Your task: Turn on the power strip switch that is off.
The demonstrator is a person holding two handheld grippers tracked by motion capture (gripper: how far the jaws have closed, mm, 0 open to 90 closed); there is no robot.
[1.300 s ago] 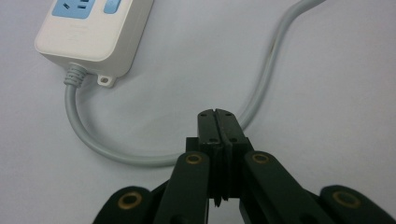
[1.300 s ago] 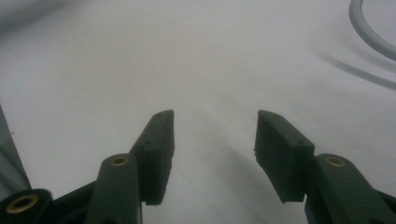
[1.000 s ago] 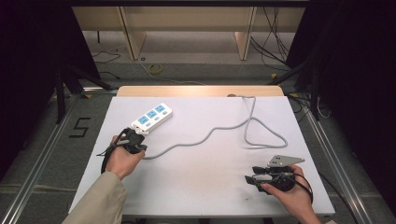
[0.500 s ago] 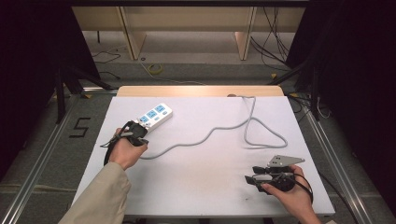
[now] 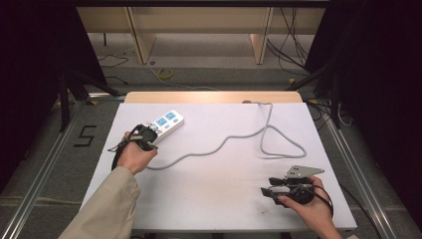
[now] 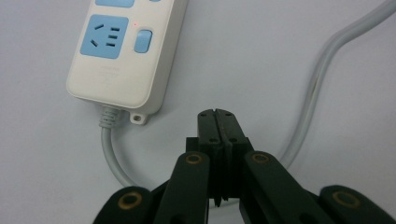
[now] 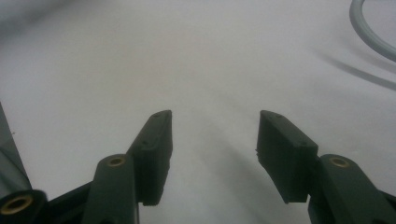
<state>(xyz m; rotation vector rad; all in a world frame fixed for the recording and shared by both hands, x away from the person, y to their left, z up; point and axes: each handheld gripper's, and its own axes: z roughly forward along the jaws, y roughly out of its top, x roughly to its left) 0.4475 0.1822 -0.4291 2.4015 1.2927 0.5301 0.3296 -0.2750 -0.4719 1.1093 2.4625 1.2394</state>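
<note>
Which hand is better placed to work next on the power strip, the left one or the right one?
Left. The left tool, shut, is just beside the power strip; the right tool, open, rests far across the table.

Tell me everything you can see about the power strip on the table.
The power strip is a white plastic bar with rounded corners, lying flat and slanted on the white table at its far left. It has light-blue sockets, a blue switch and a tiny red light. A grey cable leaves its near end. The left tongs, shut, hover beside it.
</note>
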